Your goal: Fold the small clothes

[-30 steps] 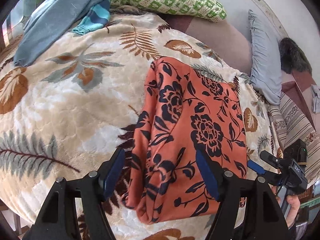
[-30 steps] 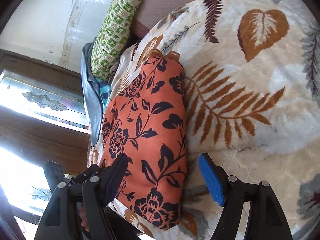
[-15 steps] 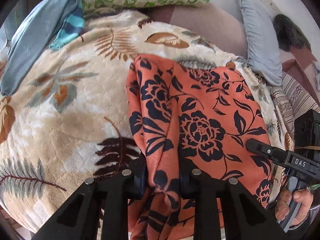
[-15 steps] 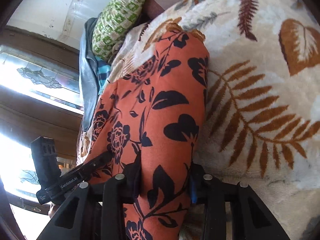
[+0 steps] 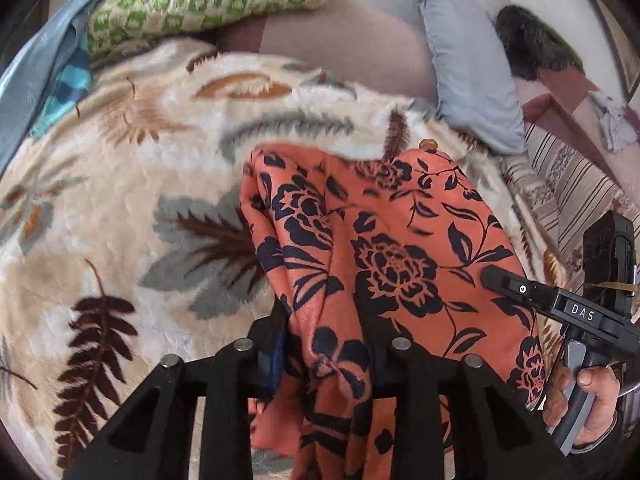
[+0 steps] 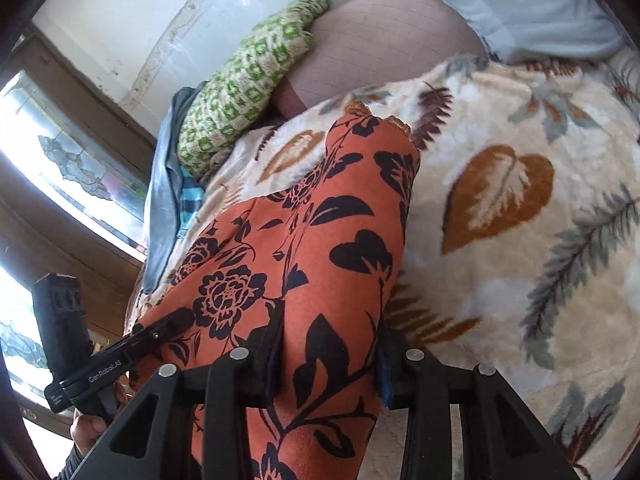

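Note:
An orange garment with dark blue flowers (image 5: 392,256) lies lengthwise on a cream leaf-print blanket (image 5: 120,216), its near end lifted. My left gripper (image 5: 326,344) is shut on the garment's near left corner. My right gripper (image 6: 326,344) is shut on the near right corner of the same garment (image 6: 320,232). The right gripper shows in the left wrist view (image 5: 560,308) at the right edge; the left one shows in the right wrist view (image 6: 100,368) at lower left. The garment's far end still rests on the blanket (image 6: 520,280).
A green checked pillow (image 5: 208,0) and a grey-blue cloth (image 5: 32,80) lie at the far left. A grey pillow (image 5: 468,68) and a striped cover (image 5: 568,192) lie at the far right. A window (image 6: 60,168) is on the left in the right wrist view.
Both grippers were open over the garment's near end a second ago. They shut on its near corners, and have since lifted that end and carried it forward over the blanket.

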`<state>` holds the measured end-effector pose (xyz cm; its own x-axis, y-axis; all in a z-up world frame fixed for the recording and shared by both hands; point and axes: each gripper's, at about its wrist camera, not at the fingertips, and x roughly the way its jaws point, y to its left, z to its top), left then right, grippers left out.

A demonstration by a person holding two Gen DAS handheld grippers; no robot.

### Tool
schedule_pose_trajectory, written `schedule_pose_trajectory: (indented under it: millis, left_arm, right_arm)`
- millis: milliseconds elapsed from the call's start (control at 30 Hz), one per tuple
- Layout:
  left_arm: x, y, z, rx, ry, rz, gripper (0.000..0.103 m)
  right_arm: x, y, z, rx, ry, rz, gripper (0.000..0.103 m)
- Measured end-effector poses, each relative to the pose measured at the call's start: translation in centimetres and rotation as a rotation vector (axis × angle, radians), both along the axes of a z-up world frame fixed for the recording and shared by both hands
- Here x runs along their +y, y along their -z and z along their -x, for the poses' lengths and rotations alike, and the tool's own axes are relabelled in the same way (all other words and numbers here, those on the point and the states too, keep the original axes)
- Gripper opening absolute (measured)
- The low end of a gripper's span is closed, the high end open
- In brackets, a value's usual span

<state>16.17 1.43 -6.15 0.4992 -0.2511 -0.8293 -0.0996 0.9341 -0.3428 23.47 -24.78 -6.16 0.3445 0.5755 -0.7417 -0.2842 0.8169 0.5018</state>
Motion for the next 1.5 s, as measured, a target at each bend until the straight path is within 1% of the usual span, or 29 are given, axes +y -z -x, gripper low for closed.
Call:
schedule_pose_trajectory:
  millis: [33,67,100,133,167,233,333,400,433,467,500,567,600,700,767,867,933,1000,1100,1267,1300,1367,1400,1500]
  left_arm:
    - [-0.1,1.3,0.0,0.048,0.012,0.007,0.042]
    - [0.0,1.7,0.5,0.056,0.015,0.024,0.047]
    - [0.2,1.4,1.1,0.042,0.006,0.022,0.054]
    - [0.4,0.8,1.7,0.031,-0.006,-0.007,0.058]
    - [0.6,0.1,2.2,0.015,-0.015,-0.035,0.062]
    - [0.8,-1.3,3.5,-0.021,-0.022,-0.072,0.064]
    - [0.5,-2.1,5.4,-0.062,-0.024,-0.121,0.068]
    - [0.1,-1.7,6.1,-0.076,-0.025,-0.164,0.074]
    - [-0.2,-1.2,6.1,-0.063,-0.022,-0.185,0.075]
    - [-0.4,-0.4,5.9,-0.036,-0.018,-0.199,0.075]
    - [-0.5,0.4,5.9,-0.003,-0.017,-0.204,0.075]
    - [-0.7,1.3,5.8,0.040,-0.015,-0.199,0.075]
    - [-0.9,1.2,6.1,0.041,-0.016,-0.205,0.075]
    - [-1.7,-0.4,7.0,-0.019,-0.012,-0.261,0.075]
    - [-2.1,-1.6,7.6,-0.047,-0.016,-0.296,0.076]
    - [-2.5,-3.3,8.7,-0.098,-0.040,-0.314,0.079]
    - [-2.7,-4.3,9.5,-0.134,-0.061,-0.317,0.083]
    - [-3.0,-5.0,10.1,-0.154,-0.082,-0.326,0.086]
    - [-3.3,-5.3,10.6,-0.144,-0.097,-0.318,0.086]
    - [-3.8,-5.4,11.2,-0.137,-0.113,-0.304,0.087]
    - [-4.0,-5.4,11.2,-0.137,-0.115,-0.304,0.089]
    - [-4.3,-5.5,11.3,-0.132,-0.116,-0.299,0.095]
    - [-4.5,-5.6,11.3,-0.130,-0.119,-0.303,0.096]
    - [-5.0,-5.7,11.2,-0.123,-0.104,-0.318,0.097]
  right_arm:
    - [-0.6,1.6,-0.1,0.033,0.022,0.050,0.048]
    - [-0.8,2.8,0.0,0.066,0.031,0.076,0.053]
    - [-1.1,3.1,0.5,0.069,0.030,0.063,0.056]
    - [-1.3,2.7,0.9,0.051,0.029,0.049,0.058]
    - [-1.4,2.0,1.2,0.030,0.029,0.066,0.061]
    - [-1.4,0.0,1.9,-0.029,0.040,0.099,0.061]
    - [-1.1,-3.0,4.2,-0.103,0.027,0.039,0.062]
    - [0.1,-3.7,6.0,-0.139,-0.024,0.033,0.066]
    - [0.8,-3.4,6.6,-0.134,-0.055,0.037,0.066]
    - [1.6,-2.4,7.0,-0.106,-0.082,0.047,0.068]
    - [2.2,-1.1,7.2,-0.055,-0.103,0.068,0.069]
    - [2.3,2.0,7.2,0.044,-0.094,0.110,0.070]
    - [2.3,2.3,7.1,0.056,-0.083,0.107,0.070]
    - [2.7,-0.3,7.5,0.006,-0.077,0.122,0.070]
    - [2.6,-2.2,8.0,-0.065,-0.065,0.152,0.071]
    - [1.7,-4.1,9.1,-0.161,0.000,0.228,0.081]
    - [1.0,-4.7,10.1,-0.209,0.047,0.283,0.086]
    - [0.3,-4.9,11.7,-0.262,0.088,0.323,0.087]
    - [-0.3,-4.6,13.7,-0.326,0.104,0.338,0.088]
    - [0.5,-4.4,15.4,-0.416,0.078,0.360,0.088]
    - [0.6,-4.4,15.7,-0.431,0.069,0.355,0.088]
    - [0.5,-4.3,15.9,-0.437,0.065,0.345,0.088]
    - [0.3,-4.1,15.8,-0.432,0.065,0.345,0.088]
    - [0.0,-3.6,15.9,-0.414,0.072,0.340,0.088]
